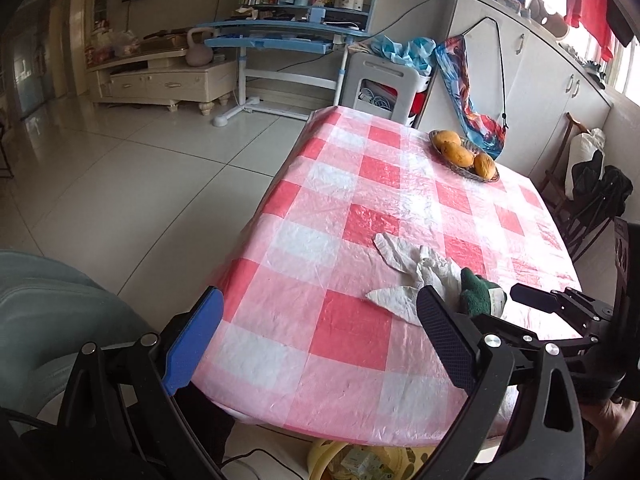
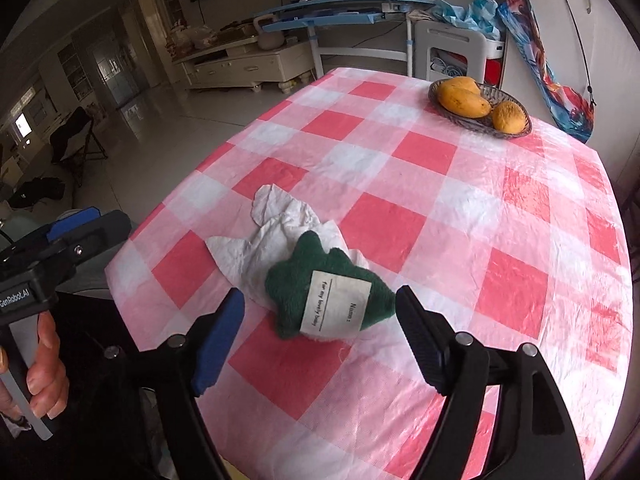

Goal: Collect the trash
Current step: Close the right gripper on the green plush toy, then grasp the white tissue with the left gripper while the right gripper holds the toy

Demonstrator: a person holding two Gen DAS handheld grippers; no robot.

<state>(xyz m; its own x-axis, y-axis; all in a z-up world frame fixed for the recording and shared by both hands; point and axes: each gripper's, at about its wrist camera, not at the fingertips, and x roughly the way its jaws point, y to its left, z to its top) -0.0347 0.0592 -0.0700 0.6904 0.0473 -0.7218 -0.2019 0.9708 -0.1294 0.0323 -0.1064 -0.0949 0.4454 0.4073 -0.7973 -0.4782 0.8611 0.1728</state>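
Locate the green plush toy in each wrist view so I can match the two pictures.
Left wrist: green plush toy, lower right, partly behind the finger.
Right wrist: centre bottom, between the open fingers, lying on the white tissue.
Shared landmark: mango basket at the table's far end.

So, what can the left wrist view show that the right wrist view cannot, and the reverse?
Only the left wrist view shows the yellow bin under the table, and red clothes by the window.

Only the right wrist view shows the white label on the green plush piece, and the hand holding the left gripper.

Both show the checked tablecloth, the crumpled tissue, and the mango basket. Both grippers are open.
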